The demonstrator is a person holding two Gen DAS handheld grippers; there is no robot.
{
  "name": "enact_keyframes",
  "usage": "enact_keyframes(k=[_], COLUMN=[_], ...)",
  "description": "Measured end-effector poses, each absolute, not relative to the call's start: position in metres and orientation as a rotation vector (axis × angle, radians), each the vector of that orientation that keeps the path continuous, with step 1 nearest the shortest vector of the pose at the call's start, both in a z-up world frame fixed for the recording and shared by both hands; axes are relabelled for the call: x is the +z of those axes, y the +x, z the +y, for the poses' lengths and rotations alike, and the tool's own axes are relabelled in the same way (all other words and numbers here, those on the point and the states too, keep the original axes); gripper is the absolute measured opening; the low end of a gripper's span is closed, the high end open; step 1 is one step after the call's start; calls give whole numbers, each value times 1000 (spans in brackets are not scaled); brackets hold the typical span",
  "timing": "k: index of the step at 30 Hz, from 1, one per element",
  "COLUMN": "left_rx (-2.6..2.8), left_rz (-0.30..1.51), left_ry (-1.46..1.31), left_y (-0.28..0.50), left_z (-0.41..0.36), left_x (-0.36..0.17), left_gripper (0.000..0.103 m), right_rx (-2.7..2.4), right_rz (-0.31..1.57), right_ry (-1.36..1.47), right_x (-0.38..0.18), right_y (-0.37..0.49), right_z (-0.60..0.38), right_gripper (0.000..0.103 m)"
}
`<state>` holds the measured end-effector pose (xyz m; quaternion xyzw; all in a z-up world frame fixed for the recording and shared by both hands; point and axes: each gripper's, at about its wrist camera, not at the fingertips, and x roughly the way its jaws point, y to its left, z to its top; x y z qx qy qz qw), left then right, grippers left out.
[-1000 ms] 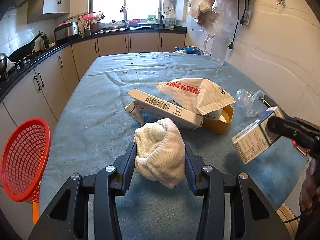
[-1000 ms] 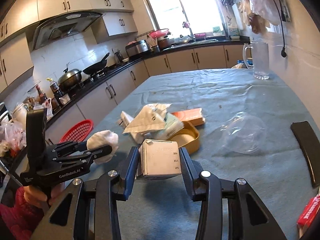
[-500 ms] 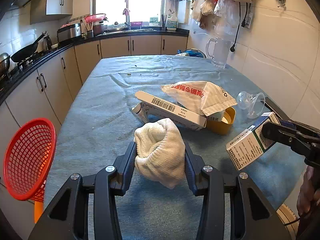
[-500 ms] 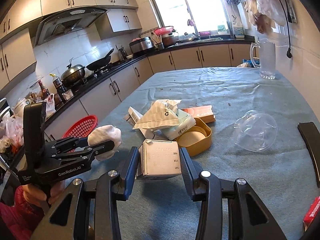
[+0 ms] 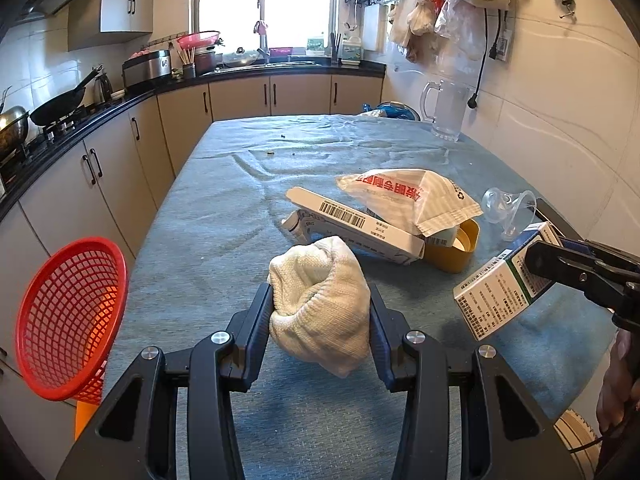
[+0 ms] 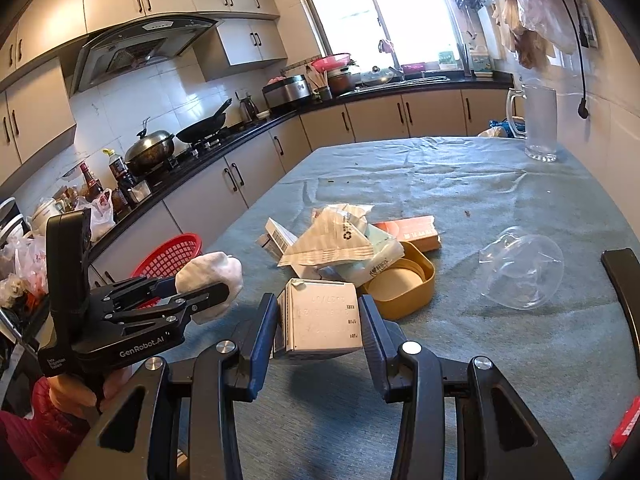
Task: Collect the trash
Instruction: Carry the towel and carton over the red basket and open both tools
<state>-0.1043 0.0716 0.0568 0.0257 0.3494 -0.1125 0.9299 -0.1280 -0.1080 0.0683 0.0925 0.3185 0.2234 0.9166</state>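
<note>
Left wrist view shows the left hand-held gripper [image 5: 320,312] pinching a balled white cloth [image 5: 320,304] between its fingers, raised above the blue-covered bench [image 5: 208,248]. Right wrist view shows the right hand-held gripper [image 6: 319,320] clamped on a small white carton [image 6: 320,316], also held off the bench. Just past both lies a heap of trash: a long barcode box [image 5: 356,224], a crumpled paper bag [image 5: 408,200] and a yellow tub [image 6: 400,284]. A clear plastic cup [image 6: 520,272] lies on its side nearby. A red basket [image 5: 68,320] sits off the bench's left edge.
</note>
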Motion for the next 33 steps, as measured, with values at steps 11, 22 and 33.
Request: enact_keyframes(k=[11,22,33], left_rx=[-210,-162,-48], left_rz=[702,663,616], left_ry=[30,-15,-92], left_y=[-105,-108,-113], left_z=[88,122,190], left_x=[62,74,87], left_gripper=[43,43,43], right_rx=[481,525,615], right_rz=[653,661,679], right_ry=[177,150,105], right_x=[74,84,94], right_y=[-121,-110,-91], right_z=[-91,-56,8], right_gripper=[44,44,44])
